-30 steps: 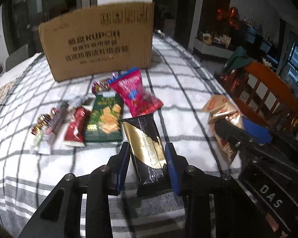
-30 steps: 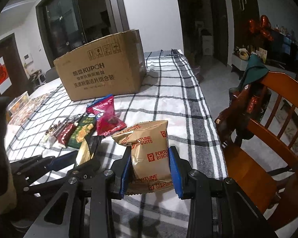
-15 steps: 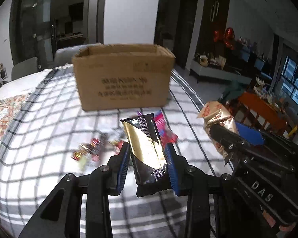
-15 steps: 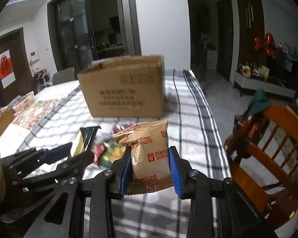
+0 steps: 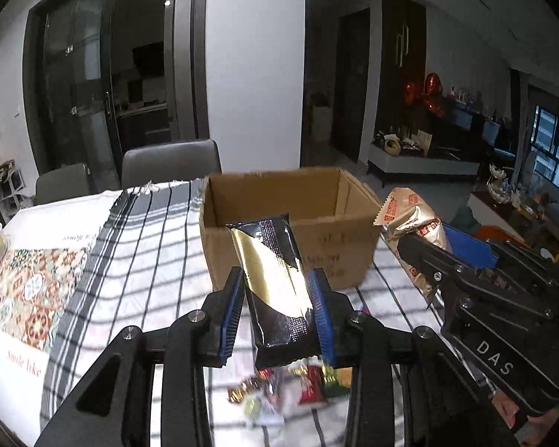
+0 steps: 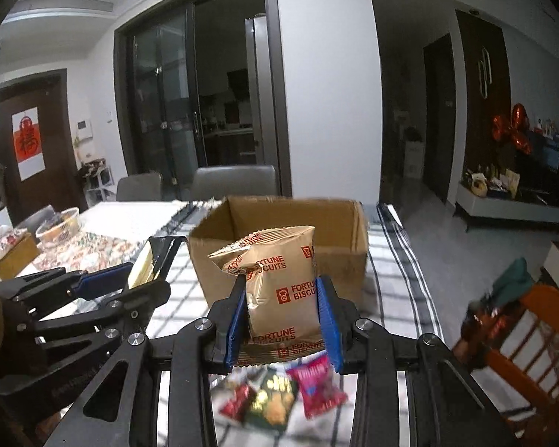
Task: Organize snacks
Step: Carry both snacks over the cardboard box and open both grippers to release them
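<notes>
My left gripper point(image 5: 277, 303) is shut on a black and gold snack pack point(image 5: 275, 283), held high above the table. My right gripper point(image 6: 283, 314) is shut on a tan Fortune Biscuits pack point(image 6: 279, 279), also held up. An open cardboard box point(image 5: 290, 223) stands ahead of both, its inside partly in view; it also shows in the right wrist view point(image 6: 279, 231). Several loose snacks point(image 5: 290, 387) lie on the checked tablecloth below the grippers, blurred; the right wrist view shows them too point(image 6: 279, 398). The right gripper shows at the right of the left wrist view point(image 5: 447, 257).
The checked tablecloth point(image 5: 138, 260) covers the table, with a patterned mat point(image 5: 22, 283) at the left. Grey chairs point(image 5: 171, 164) stand behind the table. A wooden chair point(image 6: 521, 335) is at the right. A bowl point(image 6: 57, 225) sits far left.
Both grippers have risen with their packs and now look over the box's open top. The loose snacks have dropped to the bottom of both views.
</notes>
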A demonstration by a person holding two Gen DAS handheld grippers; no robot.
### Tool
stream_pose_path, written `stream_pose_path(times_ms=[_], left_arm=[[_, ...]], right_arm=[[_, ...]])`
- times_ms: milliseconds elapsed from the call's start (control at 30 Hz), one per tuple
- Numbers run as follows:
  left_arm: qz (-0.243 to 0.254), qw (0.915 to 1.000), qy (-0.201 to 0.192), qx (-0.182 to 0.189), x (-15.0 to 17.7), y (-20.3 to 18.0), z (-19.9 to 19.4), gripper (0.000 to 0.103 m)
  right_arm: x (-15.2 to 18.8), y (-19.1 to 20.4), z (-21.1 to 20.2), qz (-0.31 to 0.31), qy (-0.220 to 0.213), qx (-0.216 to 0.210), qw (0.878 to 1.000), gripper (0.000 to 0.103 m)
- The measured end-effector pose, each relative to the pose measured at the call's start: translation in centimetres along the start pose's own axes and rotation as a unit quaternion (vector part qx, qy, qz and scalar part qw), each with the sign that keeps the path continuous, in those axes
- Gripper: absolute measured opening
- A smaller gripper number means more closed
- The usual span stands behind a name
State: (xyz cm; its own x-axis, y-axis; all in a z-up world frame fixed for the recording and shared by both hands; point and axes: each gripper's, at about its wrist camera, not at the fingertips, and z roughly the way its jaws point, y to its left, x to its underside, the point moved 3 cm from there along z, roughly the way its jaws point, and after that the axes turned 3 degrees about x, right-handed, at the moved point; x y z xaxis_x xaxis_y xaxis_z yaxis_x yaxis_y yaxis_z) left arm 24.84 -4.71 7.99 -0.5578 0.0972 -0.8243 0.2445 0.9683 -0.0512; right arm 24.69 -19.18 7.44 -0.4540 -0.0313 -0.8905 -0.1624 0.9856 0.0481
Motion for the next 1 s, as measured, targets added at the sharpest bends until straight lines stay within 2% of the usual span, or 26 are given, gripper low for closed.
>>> stream_pose_path(times_ms=[133, 267, 433, 567, 733, 767, 800, 833, 867, 1000], left_arm=[[0.001, 1.0000, 0.004, 0.008, -2.2, 1.1, 1.3, 0.035], [0.003, 0.9999, 0.005, 0.016, -4.1, 1.7, 2.6, 0.035], [-0.002, 0.9990, 0.018, 0.042, -6.5, 2.0, 5.2, 0.035], [0.007, 0.9985, 0.026, 0.048, -7.5, 2.0, 7.5, 0.035], [-0.008, 0.9975, 0.046, 0.052, -8.3, 3.2, 10.8, 0.036], [-0.008, 0.9977, 0.045, 0.051, -8.5, 3.3, 11.1, 0.037], [-0.009, 0.9979, 0.044, 0.047, -8.5, 3.6, 11.4, 0.046], [-0.009, 0.9983, 0.042, 0.040, -8.6, 3.9, 11.6, 0.051], [-0.007, 0.9987, 0.040, 0.031, -8.6, 4.1, 11.5, 0.061], [0.016, 0.9995, 0.023, 0.017, -7.8, 4.1, 10.2, 0.068]], right_arm=[[-1.8, 0.1, 1.9, -0.009, 0.000, -0.002, 1.000, 0.037], [-3.2, -0.4, 4.4, -0.010, 0.014, -0.013, 1.000, 0.037], [-4.3, -1.9, 8.1, 0.004, 0.037, -0.022, 0.999, 0.037], [-5.0, -2.3, 10.9, 0.003, 0.052, -0.026, 0.998, 0.037], [-5.6, -2.6, 14.0, 0.013, 0.071, -0.032, 0.997, 0.039], [-5.6, -2.6, 14.5, 0.014, 0.076, -0.031, 0.997, 0.045], [-5.6, -2.6, 14.9, 0.015, 0.079, -0.025, 0.996, 0.053], [-5.5, -2.6, 15.0, 0.014, 0.079, -0.015, 0.997, 0.055], [-5.4, -2.7, 15.0, 0.013, 0.075, -0.007, 0.997, 0.056], [-4.5, -3.0, 14.4, 0.012, 0.073, 0.010, 0.997, 0.059]])
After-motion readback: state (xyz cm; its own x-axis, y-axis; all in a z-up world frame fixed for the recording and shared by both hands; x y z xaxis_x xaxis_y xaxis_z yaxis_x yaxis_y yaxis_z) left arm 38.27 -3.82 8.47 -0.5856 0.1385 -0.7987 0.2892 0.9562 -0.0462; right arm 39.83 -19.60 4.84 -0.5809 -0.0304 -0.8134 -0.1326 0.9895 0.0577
